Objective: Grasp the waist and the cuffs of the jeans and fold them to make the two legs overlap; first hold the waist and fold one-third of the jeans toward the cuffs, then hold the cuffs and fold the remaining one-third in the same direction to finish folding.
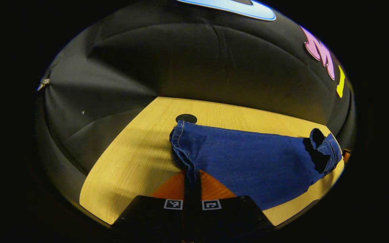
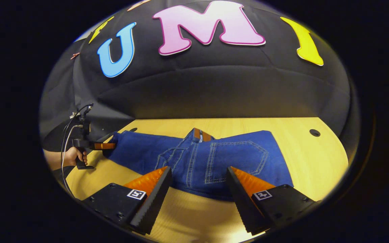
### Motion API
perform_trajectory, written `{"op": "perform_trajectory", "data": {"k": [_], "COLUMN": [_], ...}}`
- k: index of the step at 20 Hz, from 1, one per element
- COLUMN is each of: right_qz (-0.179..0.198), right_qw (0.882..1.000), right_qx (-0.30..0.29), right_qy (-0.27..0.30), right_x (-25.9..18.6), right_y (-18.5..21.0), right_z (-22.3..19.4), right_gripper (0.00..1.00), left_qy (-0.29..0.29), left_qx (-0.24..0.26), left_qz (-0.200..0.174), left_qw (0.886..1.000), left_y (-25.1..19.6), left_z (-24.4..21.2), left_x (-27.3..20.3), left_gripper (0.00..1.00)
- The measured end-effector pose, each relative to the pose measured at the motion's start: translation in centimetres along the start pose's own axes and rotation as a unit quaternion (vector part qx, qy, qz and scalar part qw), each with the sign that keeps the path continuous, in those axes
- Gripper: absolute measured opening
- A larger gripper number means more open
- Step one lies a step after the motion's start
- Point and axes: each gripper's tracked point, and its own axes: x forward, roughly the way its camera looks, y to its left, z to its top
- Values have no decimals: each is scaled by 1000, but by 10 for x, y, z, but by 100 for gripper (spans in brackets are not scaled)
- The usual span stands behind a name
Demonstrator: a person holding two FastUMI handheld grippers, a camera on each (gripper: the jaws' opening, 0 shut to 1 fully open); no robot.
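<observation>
The left gripper (image 1: 192,177) is clamped on the cuffs (image 1: 181,148) of the jeans (image 1: 248,162), both fingers pressed together with the denim edge pinched between them. In the right gripper view the same gripper (image 2: 108,145) shows far off at the cuff end, held by a hand (image 2: 74,156). The right gripper (image 2: 199,175) is spread wide and holds nothing, its fingers just short of the waist end, on either side of the back pocket (image 2: 236,162). The jeans lie lengthwise across the wooden table (image 2: 316,162), legs stacked, the waist (image 2: 201,135) with its brown patch toward the booth wall. Two dark round holes (image 2: 314,132) sit in the table beyond the jeans.
</observation>
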Motion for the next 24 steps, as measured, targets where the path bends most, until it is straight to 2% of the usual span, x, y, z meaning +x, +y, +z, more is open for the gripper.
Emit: {"op": "perform_trajectory", "data": {"k": [3,4,5,7,9,10,11,13,16,18,21,24], "right_qz": [-27,-37,-46,-67,-90,-102,-114,-132,-159,-175,-189,-209], "right_qw": [1000,999,999,998,996,995,993,990,986,983,979,974], "right_qx": [10,12,13,15,12,12,13,24,35,44,63,70], "right_qy": [-7,-6,-5,-8,-13,-17,-21,-32,-42,-45,-46,-53], "right_x": [-6,-9,-17,-32,-53,-61,-71,-91,-126,-149,-179,-208], "right_y": [-33,-43,-53,-76,-100,-112,-122,-140,-167,-181,-194,-209], "right_z": [9,12,15,25,36,43,50,63,76,80,78,75], "right_gripper": [99,99,99,99,99,99,99,98,98,98,98,98], "left_qy": [-3,-8,-15,-35,-48,-41,-44,-50,-66,-68,-63,-41], "left_qx": [21,17,6,-5,11,17,17,12,42,52,51,57], "left_qz": [8,8,2,-17,-21,-20,-26,-44,-63,-93,-145,-197], "left_qw": [1000,1000,1000,999,999,999,999,998,995,992,986,978], "left_y": [-5,-6,-9,-24,-43,-56,-75,-118,-186,-243,-328,-404], "left_z": [11,19,23,46,79,87,97,122,151,160,159,134], "left_x": [-9,-13,-15,-31,-53,-66,-75,-94,-119,-134,-142,-133], "left_gripper": [6,11,6,6,6,1,6,6,6,6,6,6]}}
